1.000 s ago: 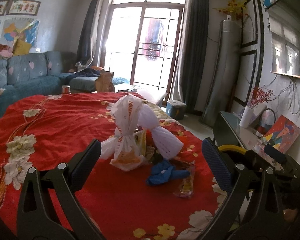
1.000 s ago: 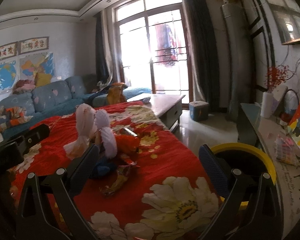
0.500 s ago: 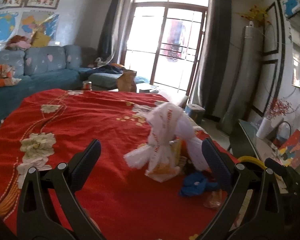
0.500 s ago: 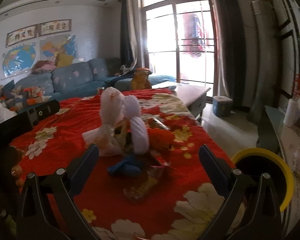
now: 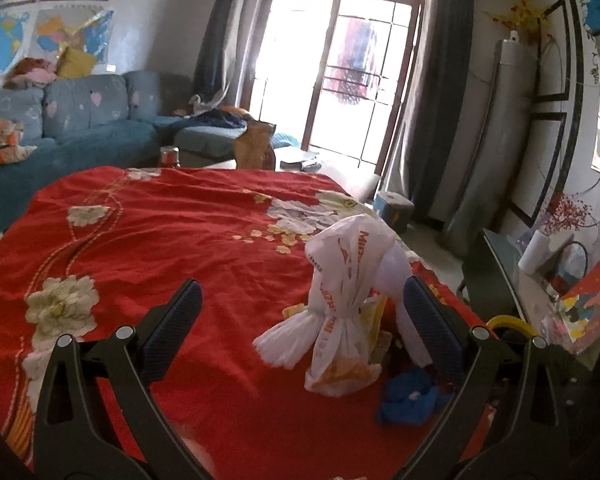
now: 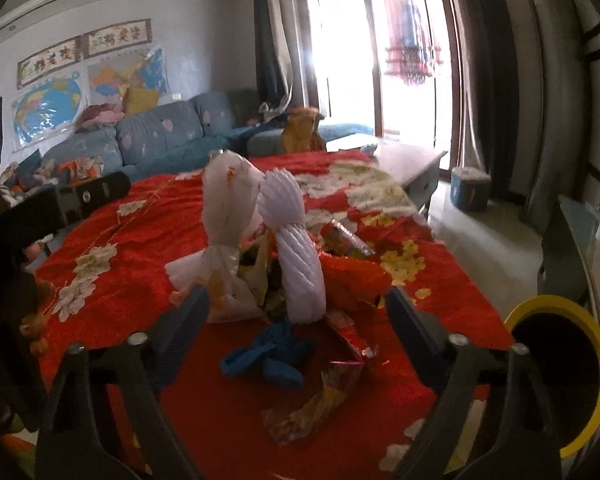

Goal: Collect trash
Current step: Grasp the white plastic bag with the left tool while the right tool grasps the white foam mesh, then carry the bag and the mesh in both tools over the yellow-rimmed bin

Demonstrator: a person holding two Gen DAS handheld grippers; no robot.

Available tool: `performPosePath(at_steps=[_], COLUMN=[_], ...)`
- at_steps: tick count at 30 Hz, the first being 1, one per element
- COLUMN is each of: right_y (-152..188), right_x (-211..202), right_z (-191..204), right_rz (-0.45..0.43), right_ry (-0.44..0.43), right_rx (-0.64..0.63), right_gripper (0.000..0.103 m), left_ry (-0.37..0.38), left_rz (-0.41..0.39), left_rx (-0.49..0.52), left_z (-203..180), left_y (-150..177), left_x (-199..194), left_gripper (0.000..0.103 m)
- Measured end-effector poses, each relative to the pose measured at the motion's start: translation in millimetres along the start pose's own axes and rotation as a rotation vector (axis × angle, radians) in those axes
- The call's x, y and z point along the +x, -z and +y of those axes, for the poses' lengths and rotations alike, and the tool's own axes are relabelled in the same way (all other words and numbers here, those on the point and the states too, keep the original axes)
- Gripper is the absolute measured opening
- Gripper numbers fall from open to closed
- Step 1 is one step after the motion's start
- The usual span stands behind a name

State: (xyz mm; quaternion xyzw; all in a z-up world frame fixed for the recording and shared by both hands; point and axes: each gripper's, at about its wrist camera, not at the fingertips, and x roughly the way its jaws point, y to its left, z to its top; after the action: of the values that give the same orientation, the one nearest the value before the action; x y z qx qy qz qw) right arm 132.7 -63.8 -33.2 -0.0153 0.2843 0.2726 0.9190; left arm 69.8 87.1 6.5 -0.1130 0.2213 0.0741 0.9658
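Note:
A pile of trash lies on the red flowered tablecloth (image 5: 180, 232). It holds a knotted white plastic bag (image 5: 340, 304), a white twisted foam wrap (image 6: 296, 256), a blue crumpled glove (image 6: 272, 356), an orange wrapper (image 6: 352, 276) and a shiny snack wrapper (image 6: 324, 396). The bag (image 6: 220, 216) also shows in the right wrist view. My left gripper (image 5: 300, 320) is open and empty, with the bag between its fingers' line of sight. My right gripper (image 6: 296, 320) is open and empty, just short of the glove and foam wrap.
A yellow-rimmed black bin (image 6: 556, 376) stands beside the table at the right. A blue sofa (image 5: 80, 128), a coffee table (image 6: 400, 156), a small blue box (image 6: 470, 188) on the floor and a dark side table (image 5: 512, 280) surround the table.
Both grippers have swung left and moved closer to the pile. The trash now sits further right in the left view and centred in the right view. Nothing was grasped.

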Motion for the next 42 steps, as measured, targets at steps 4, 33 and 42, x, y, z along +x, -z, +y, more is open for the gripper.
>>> performPosePath(at_steps=[4, 33, 42], right_y=[-2, -9, -14], right_x=[17, 48, 31], right_z=[-9, -15, -13], right_rz=[0.047, 0.09, 0.025], right_ry=[-0.013, -0.107, -0.113], right_rx=[0.015, 0.027, 0.027], right_gripper=[0.072, 0.015, 0.014], left_ry=[0.025, 0.139, 0.19], left_rz=[0.029, 0.23, 0.176], left_rx=[0.021, 0.009, -0.028], left_z=[-6, -19, -13], left_y=[-6, -2, -15], left_x=[18, 108, 83], left_gripper=[0.092, 0.049, 0.034])
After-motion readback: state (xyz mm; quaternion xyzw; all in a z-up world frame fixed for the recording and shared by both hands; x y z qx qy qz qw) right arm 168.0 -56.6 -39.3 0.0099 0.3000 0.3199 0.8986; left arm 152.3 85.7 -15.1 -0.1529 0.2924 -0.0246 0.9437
